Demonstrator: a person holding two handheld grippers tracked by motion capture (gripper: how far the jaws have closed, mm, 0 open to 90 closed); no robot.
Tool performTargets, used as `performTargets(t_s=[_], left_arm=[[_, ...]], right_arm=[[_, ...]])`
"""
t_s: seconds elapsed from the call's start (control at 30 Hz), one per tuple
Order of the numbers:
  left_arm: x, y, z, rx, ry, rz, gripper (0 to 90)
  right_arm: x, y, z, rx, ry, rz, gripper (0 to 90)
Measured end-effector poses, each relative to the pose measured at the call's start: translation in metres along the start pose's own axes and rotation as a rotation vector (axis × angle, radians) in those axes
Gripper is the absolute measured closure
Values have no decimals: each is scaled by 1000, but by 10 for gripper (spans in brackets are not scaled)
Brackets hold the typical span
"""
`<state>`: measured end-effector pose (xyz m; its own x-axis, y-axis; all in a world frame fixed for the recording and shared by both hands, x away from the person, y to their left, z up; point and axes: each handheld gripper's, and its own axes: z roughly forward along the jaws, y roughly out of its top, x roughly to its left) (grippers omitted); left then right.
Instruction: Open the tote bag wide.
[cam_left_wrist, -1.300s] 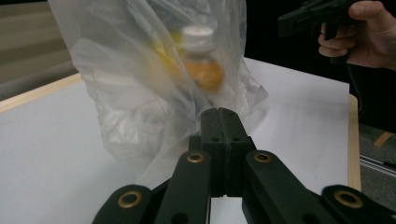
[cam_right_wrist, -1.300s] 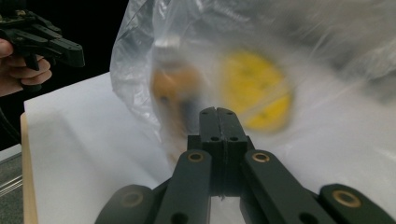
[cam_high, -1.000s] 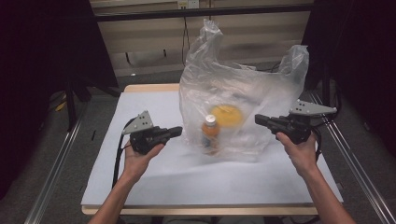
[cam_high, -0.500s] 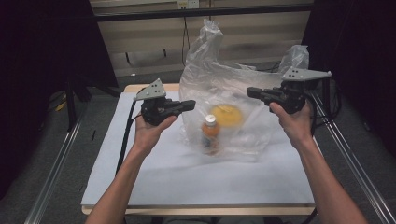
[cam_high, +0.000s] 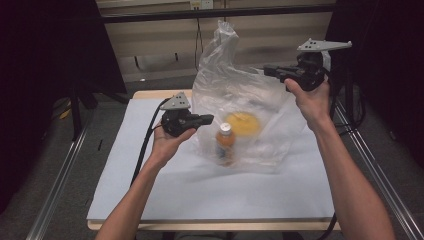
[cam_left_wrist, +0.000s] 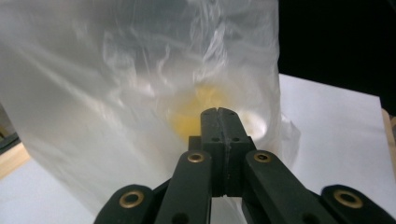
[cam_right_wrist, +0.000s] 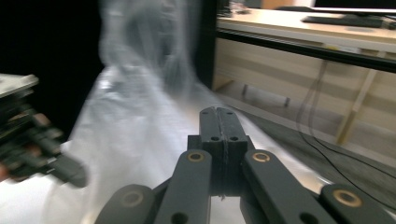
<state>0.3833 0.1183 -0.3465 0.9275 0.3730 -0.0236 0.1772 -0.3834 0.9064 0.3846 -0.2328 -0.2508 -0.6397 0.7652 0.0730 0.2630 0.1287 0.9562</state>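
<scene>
Both grippers are clenched shut: the left gripper (cam_high: 207, 119) nips the near-left wall of the plastic bag (cam_high: 240, 100), the right gripper (cam_high: 270, 70) its upper right edge. Between them the bag stands tall on the white table (cam_high: 165, 190), peak pointing up. Inside it stand an upright orange bottle (cam_high: 225, 145) and, behind it, something yellow (cam_high: 245, 122).

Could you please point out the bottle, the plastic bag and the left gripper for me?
bottle (cam_high: 225, 145), high view, on its orange body.
plastic bag (cam_high: 225, 85), high view, on its upper wall.
left gripper (cam_high: 210, 118), high view, at its closed fingers' tips.
</scene>
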Motion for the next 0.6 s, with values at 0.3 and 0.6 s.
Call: performTargets(t_s=[0.3,0.6], left_arm=[[0,7,-4,-37,0,-1,900],[-20,35,-11,-132,-24,39,900]], right_arm=[[1,-27,22,92,38,36,900],[41,-50,40,78,134,26,900]])
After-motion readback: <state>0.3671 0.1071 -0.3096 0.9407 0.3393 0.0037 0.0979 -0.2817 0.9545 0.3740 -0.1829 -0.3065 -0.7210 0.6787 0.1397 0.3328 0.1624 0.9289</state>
